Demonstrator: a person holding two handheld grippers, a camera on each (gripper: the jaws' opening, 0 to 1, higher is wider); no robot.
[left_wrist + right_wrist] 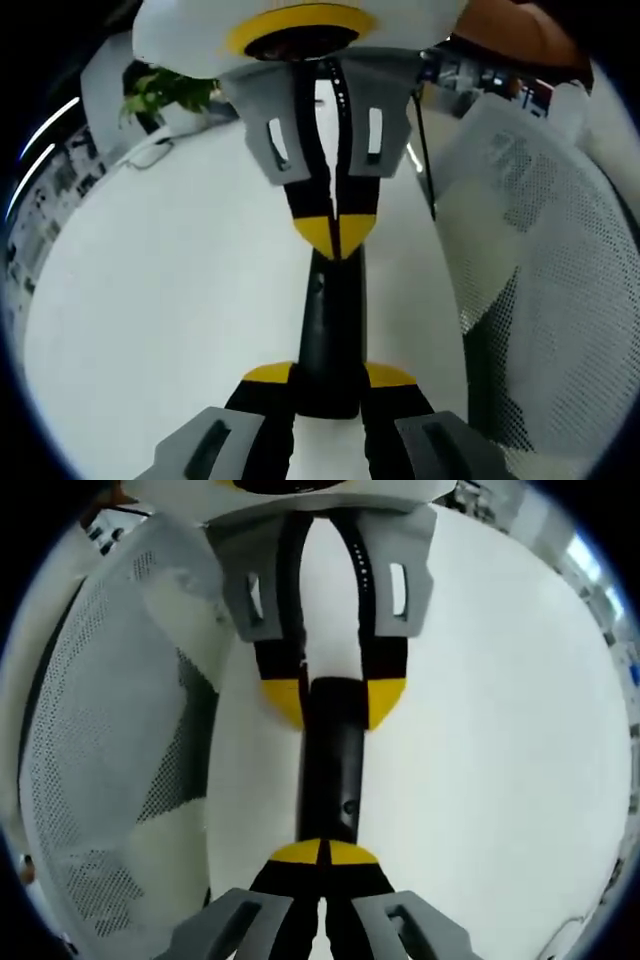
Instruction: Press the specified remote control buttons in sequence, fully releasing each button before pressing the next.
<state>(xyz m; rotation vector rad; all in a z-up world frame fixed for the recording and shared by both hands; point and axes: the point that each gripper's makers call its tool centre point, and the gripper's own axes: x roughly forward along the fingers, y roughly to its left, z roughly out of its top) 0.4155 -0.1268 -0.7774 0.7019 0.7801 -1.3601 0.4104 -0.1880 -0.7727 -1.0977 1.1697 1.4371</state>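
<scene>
A slim black remote [330, 330] lies lengthwise over the white table [170, 300]. My left gripper [330, 378] is shut on its near end, one yellow tip on each side. My right gripper [335, 235] comes down from the top of the left gripper view, its yellow tips pressed together on the remote's far end. In the right gripper view, the right gripper [327, 853] is shut with its tips on the top face of the remote [335, 770], close to a small round button [350, 805]. The left gripper [335, 698] clamps the remote's other end.
A white mesh chair back [540, 230] stands close beside the table, also seen as the mesh chair [110, 710] in the right gripper view. A green plant [165, 90] and a thin cable [150, 155] sit at the table's far edge.
</scene>
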